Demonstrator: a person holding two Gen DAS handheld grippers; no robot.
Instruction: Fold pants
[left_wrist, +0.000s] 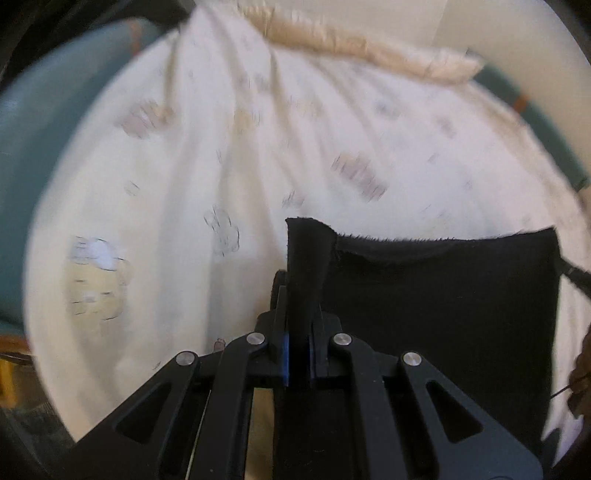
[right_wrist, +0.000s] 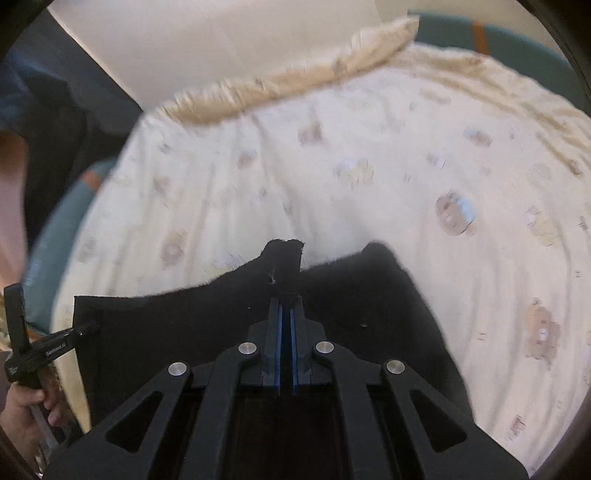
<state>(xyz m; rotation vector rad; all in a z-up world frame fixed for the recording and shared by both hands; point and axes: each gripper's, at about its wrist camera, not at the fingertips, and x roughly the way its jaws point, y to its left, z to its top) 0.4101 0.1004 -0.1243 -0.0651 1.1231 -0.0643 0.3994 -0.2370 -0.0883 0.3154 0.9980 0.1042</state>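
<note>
- My left gripper (left_wrist: 299, 332) is pinched on one corner of the black pants (left_wrist: 443, 295); the fold hides its fingertips.
- My right gripper (right_wrist: 286, 325) pinches the other corner.
- One pair of pants hangs between them over the patterned sheet (right_wrist: 332, 184); its far prints are blurred.
- One cream blanket (right_wrist: 295, 77) lies farthest.

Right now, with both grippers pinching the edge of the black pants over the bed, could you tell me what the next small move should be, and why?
Probably carry both grippers forward together, laying the held edge flat. The left gripper and right gripper each have their jaws shut on the black pants, whose edge spans taut between them above the patterned sheet, so the fabric looks ready to fold over.
</note>
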